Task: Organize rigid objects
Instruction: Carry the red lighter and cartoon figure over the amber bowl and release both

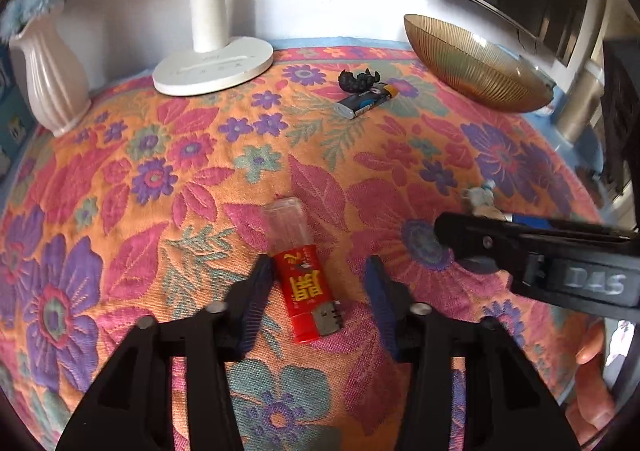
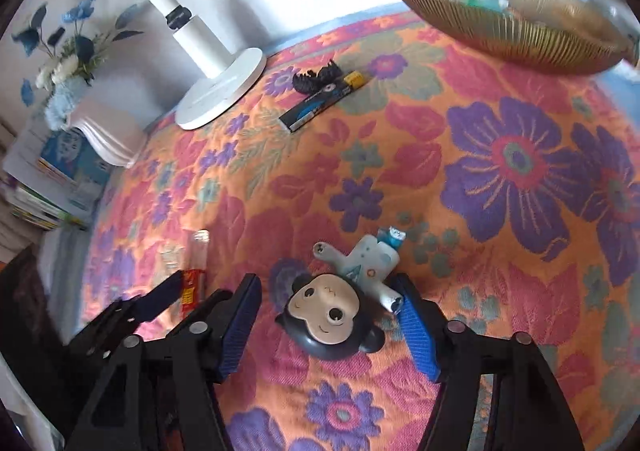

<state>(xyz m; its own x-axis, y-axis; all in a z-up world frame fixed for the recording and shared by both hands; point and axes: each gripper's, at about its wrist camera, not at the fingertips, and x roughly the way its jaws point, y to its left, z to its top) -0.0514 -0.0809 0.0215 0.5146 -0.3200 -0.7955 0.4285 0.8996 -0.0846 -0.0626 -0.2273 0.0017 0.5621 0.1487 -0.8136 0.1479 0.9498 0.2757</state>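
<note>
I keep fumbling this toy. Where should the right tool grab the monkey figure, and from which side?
Grip the monkey figure across its pale body, just above the big round head, coming straight down from above. It lies flat on the cloth, face up, between the open fingers of the right tool. The head looks wide and rounded, so likely to slip; the body is narrower with flatter sides.

— What covers the table?
— A flowered cloth (image 1: 168,171) in orange, pink and purple.

— And on it?
— Near: a red lighter (image 1: 306,279) and a monkey figurine (image 2: 344,299). Far: a white lamp base (image 1: 214,69), a pale vase (image 1: 50,79) left, a gold bowl (image 1: 472,63) right, a dark lighter (image 1: 366,101) touching a black toy (image 1: 358,81).
</note>
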